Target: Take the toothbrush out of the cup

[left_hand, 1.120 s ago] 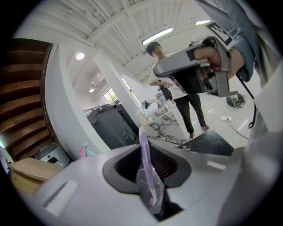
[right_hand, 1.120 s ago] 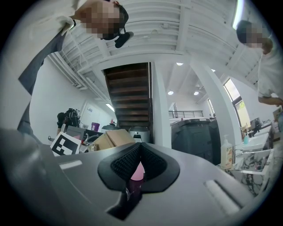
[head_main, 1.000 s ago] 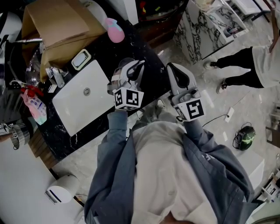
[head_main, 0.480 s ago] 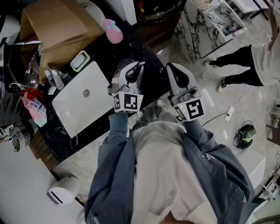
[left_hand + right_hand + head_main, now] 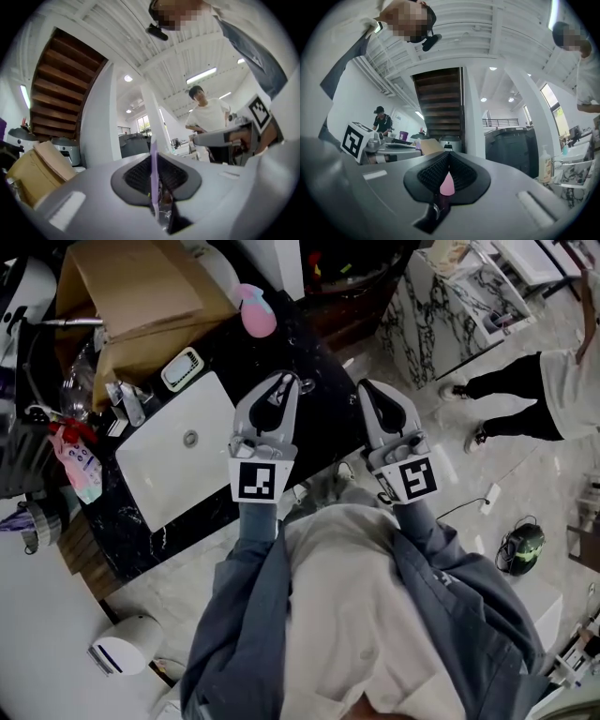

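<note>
1. Toothbrush (image 5: 153, 174): thin lilac stick, upright, pinched between the pads of the left gripper (image 5: 284, 381). Its lower end runs down to something clear and glassy low in the jaw gap. Whether it is inside that cannot be told.
2. Left gripper: jaws have just been closing and now grip the toothbrush. It is held over the black counter (image 5: 323, 423), beside the white sink (image 5: 178, 470).
3. Cup (image 5: 306, 385): only a glassy rim shows in the head view, just beside the left gripper's tip, between the two grippers.
4. Right gripper (image 5: 368, 388): level beside the left one and apart from it. Its pads are pressed together at the tips. A pink patch shows in the gap beneath them, and what it is cannot be told.
5. Cardboard box (image 5: 131, 287): at the back of the counter.
6. Pink bottle (image 5: 255, 313): lies just beside the box.
7. Bystander (image 5: 539, 390): stands on the marble floor, well apart.
</note>
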